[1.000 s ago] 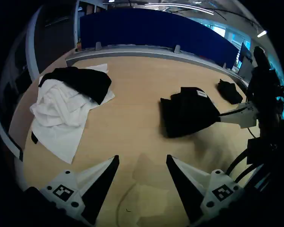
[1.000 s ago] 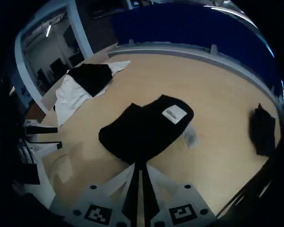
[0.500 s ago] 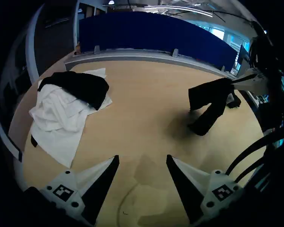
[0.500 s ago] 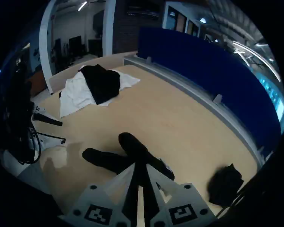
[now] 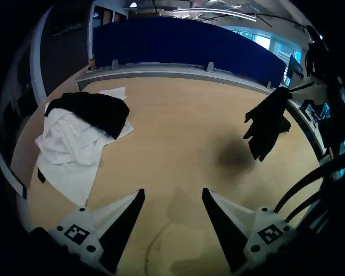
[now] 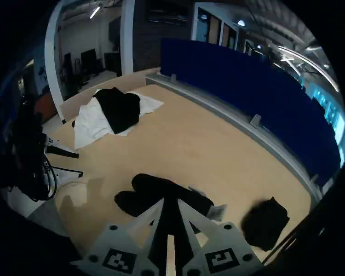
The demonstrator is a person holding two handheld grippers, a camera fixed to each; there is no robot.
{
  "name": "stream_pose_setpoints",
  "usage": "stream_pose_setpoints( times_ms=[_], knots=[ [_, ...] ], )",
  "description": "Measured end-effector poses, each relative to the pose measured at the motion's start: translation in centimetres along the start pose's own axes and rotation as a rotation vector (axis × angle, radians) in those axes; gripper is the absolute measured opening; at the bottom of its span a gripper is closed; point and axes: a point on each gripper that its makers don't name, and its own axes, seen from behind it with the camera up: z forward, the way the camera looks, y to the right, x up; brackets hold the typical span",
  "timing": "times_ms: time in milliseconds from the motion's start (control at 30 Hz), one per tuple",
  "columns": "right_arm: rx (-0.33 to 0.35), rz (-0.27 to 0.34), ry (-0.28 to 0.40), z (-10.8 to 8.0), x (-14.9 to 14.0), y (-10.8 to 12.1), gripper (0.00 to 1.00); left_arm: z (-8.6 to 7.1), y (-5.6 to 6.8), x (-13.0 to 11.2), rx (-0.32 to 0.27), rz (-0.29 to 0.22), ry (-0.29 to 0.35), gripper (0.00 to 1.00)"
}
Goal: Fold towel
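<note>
Left gripper [image 5: 172,191] first: its fingers stand wide apart with nothing between them, low over the bare wood of the desk [image 5: 172,110]. At 9 o'clock from it lies a heap of white cloths [image 5: 66,142] with a black one draped over the top, untouched. Moving right, a soft round shadow [image 5: 232,156] sits on the desk at about 4 o'clock. Above it, at 3 o'clock, the black towel [image 5: 267,124] hangs bunched in the air. A second ago it lay spread on the desk with only its near edge pinched; now it has come right off the surface. My right gripper [image 6: 170,204] has its fingers pressed together on that dark cloth, which spills out at 6 o'clock in the right gripper view, the rest drooping below the pinch. A small dark bundle [image 6: 264,223] rests on the desk at 4 o'clock there. I judge the fold itself has not begun: the towel hangs crumpled from one point. I would need my free left gripper to catch a second corner so the cloth can be stretched flat.
</note>
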Motion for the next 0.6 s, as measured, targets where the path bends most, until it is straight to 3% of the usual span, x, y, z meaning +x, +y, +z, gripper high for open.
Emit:
stream_pose_setpoints(
  times_ms=[267, 600],
  knots=[
    [-0.025, -0.038, 0.003, -2.1, 0.5, 2.1, 0.05, 0.2, 0.7, 0.6, -0.011, 0.014, 0.005, 0.92],
    [-0.038, 0.005, 0.029, -3.6, 0.9, 4.8, 0.05, 0.3, 1.6, 1.0, -0.024, 0.013, 0.006, 0.93]
  ],
)
